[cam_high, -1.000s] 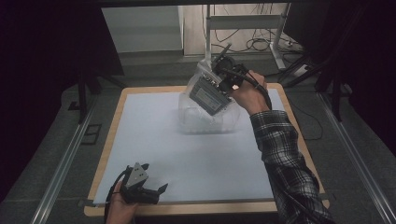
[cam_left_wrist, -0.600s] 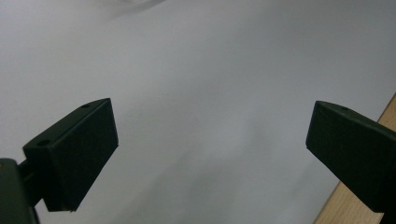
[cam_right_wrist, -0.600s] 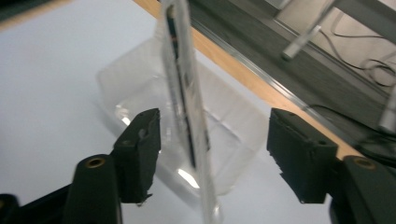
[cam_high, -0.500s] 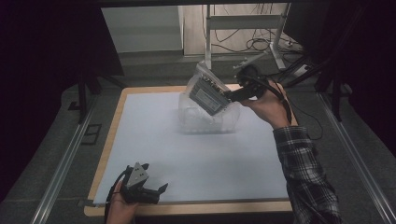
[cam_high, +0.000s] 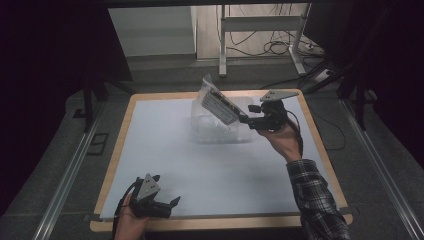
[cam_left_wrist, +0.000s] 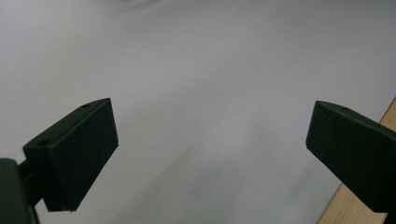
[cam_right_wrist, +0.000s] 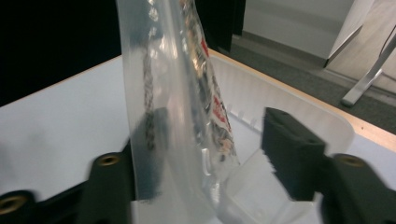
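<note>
A clear plastic bag (cam_high: 218, 103) with a printed label stands tilted over a clear plastic container (cam_high: 241, 136) at the back of the white sheet. My right gripper (cam_high: 246, 119) is at the bag's lower right end. In the right gripper view the bag (cam_right_wrist: 187, 93) rests against the left jaw, and the right jaw stands apart from it, so my right gripper (cam_right_wrist: 215, 154) is open. The container's white wall (cam_right_wrist: 280, 93) lies just beyond the jaws. My left gripper (cam_high: 167, 202) rests low near the front edge, and it (cam_left_wrist: 210, 140) is open with nothing between its jaws.
A white sheet (cam_high: 200, 165) covers the wooden board (cam_high: 320, 220), whose edge (cam_left_wrist: 369, 205) lies close to my left gripper. Metal rails run along both sides of the table. Behind it stand a desk frame (cam_high: 260, 40) and cables on the floor.
My right hand has swung to the right and lower, away from above the container. The bag has tipped toward the left with its lower end at the container. The left gripper has stayed put.
</note>
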